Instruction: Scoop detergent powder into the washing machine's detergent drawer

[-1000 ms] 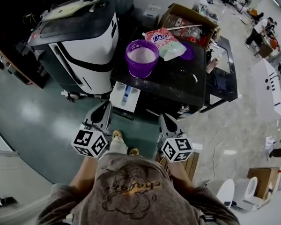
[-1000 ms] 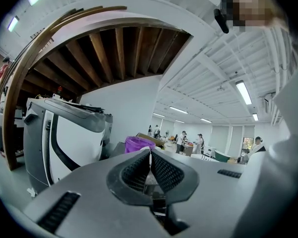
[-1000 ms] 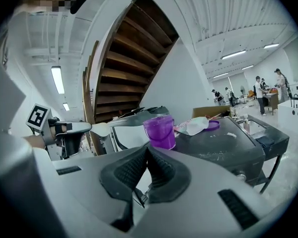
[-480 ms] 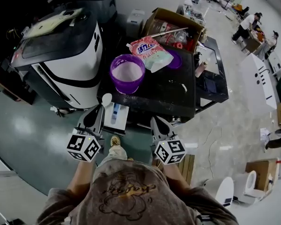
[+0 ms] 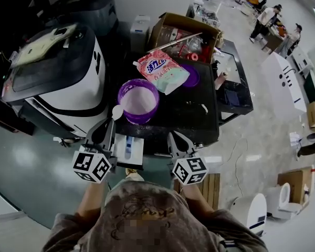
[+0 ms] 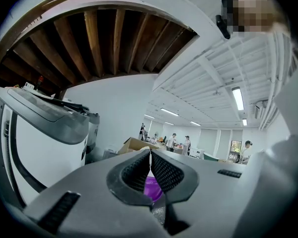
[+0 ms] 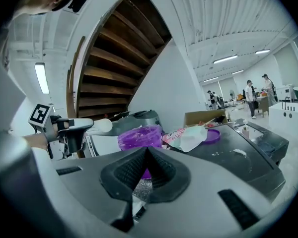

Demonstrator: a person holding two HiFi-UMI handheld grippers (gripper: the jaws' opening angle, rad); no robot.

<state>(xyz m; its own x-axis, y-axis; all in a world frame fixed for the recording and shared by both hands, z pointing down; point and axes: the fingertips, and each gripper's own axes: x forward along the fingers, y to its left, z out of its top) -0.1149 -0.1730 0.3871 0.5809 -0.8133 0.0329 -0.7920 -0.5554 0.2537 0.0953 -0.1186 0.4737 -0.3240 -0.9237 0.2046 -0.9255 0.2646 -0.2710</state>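
Observation:
A purple tub of white detergent powder stands on the dark washing machine top. My left gripper is shut on the handle of a white scoop, whose bowl sits just left of the tub's rim. In the left gripper view, the jaws pinch that thin white handle, with the tub behind. The open white detergent drawer lies below the tub, between the grippers. My right gripper is shut and empty at the machine's front edge; its own view shows the jaws, the tub and the scoop.
A pink and white detergent bag and the purple lid lie behind the tub. A cardboard box stands at the back. A white and black machine fills the left. People stand far off at the upper right.
Both grippers have moved forward toward the washing machine. The scoop's bowl, unseen a second ago, now shows past the left jaws beside the tub.

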